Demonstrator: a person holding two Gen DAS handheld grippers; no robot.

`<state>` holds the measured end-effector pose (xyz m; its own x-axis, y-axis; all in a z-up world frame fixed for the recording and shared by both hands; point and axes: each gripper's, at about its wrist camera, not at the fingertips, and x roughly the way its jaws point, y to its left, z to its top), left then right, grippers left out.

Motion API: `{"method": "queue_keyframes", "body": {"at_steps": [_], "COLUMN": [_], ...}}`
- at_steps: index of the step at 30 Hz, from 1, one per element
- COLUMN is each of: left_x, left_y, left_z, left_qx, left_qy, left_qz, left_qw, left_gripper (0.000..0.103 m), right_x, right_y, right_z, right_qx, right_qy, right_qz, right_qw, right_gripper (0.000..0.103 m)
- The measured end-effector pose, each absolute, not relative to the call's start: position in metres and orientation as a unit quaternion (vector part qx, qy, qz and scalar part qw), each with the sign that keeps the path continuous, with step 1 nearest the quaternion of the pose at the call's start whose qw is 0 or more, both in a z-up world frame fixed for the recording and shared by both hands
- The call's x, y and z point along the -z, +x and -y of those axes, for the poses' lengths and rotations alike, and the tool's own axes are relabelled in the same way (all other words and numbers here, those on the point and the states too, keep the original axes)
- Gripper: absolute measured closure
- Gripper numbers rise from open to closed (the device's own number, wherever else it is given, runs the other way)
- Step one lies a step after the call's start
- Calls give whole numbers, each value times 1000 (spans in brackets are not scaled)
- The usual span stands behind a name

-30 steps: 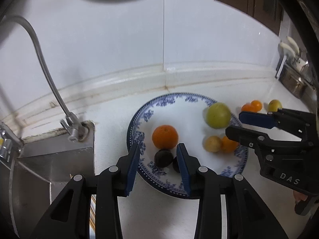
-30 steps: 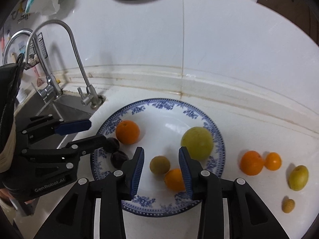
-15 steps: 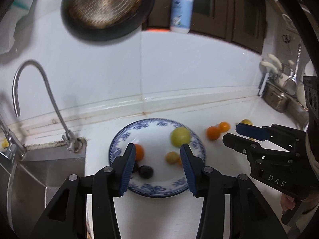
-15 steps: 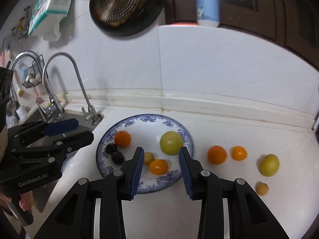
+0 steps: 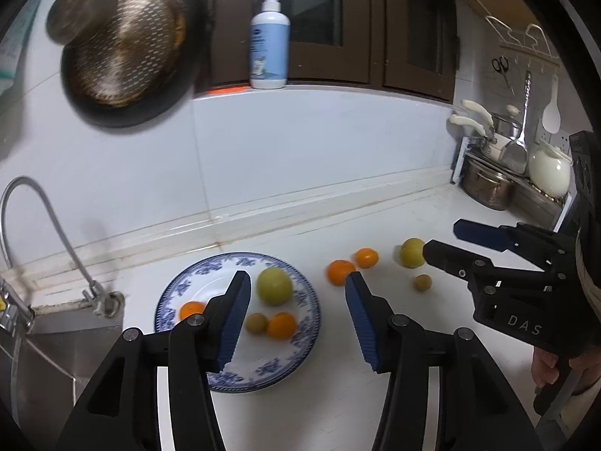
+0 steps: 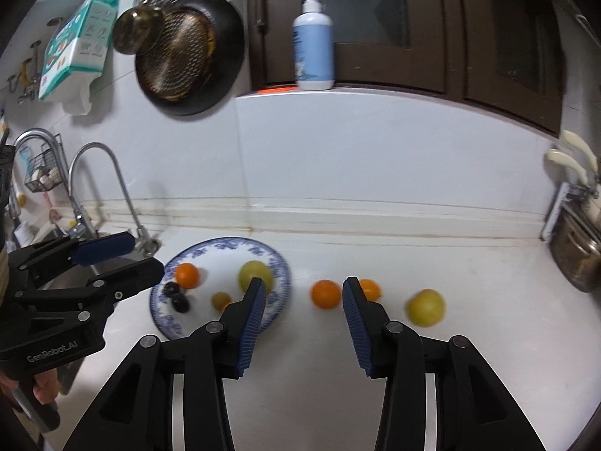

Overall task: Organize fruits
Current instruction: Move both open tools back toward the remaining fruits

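Note:
A blue-and-white plate (image 5: 300, 360) (image 6: 280, 263) on the white counter holds a green-yellow fruit (image 5: 274, 291) (image 6: 252, 273), oranges (image 5: 281, 326) (image 6: 187, 275), a small brown fruit (image 5: 256, 323) (image 6: 221, 300) and two dark fruits (image 6: 176, 297). On the counter to its right lie two oranges (image 5: 339, 272) (image 5: 366, 257) (image 6: 326, 294), a yellow-green fruit (image 5: 411, 252) (image 6: 426, 307) and a small brown fruit (image 5: 422, 283). My left gripper (image 5: 296, 315) (image 6: 124, 255) is open and empty above the plate. My right gripper (image 6: 302, 323) (image 5: 447, 242) is open and empty, raised above the loose fruit.
A sink with faucet (image 5: 49, 233) (image 6: 112, 188) lies left of the plate. A soap bottle (image 5: 269, 37) stands on the ledge. Pans (image 6: 180, 60) hang on the wall. Pots and utensils (image 5: 503, 173) stand at the right end of the counter.
Both grippers have pulled back and up from the plate, so more counter and wall shows. Both have opened wider. The fruit has not moved.

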<state>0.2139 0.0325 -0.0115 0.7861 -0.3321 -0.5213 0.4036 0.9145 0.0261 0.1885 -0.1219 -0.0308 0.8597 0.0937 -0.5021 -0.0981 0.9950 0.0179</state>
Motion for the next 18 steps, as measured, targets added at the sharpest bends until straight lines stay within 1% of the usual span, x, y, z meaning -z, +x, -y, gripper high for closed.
{"method": "queue_keyframes", "body": {"at_steps": [2, 4, 5, 8, 11, 18], "left_x": [12, 13, 14, 17, 21, 34], "left_y": [216, 218, 219, 225, 232, 255], "left_z": [-23, -16, -10, 0, 13, 39], "left_qx": [196, 198, 199, 200, 202, 208], "left_qy": [72, 77, 81, 84, 90, 111], "left_qz": [-264, -265, -268, -275, -287, -313], "left_qw": [942, 941, 939, 937, 932, 920], "left_gripper": [44, 43, 41, 33, 31, 31], "right_x": [30, 30, 30, 32, 35, 47], "right_y": [186, 186, 186, 189, 194, 215], "right_z": [130, 139, 144, 157, 170, 200], "right_qx": [-40, -29, -25, -12, -3, 5], "right_qy": [-4, -6, -4, -2, 0, 14], "right_qz": [-259, -262, -263, -269, -277, -319], "right_qw": [965, 965, 964, 963, 961, 948], "right_gripper": [52, 51, 51, 45, 45, 45]}}
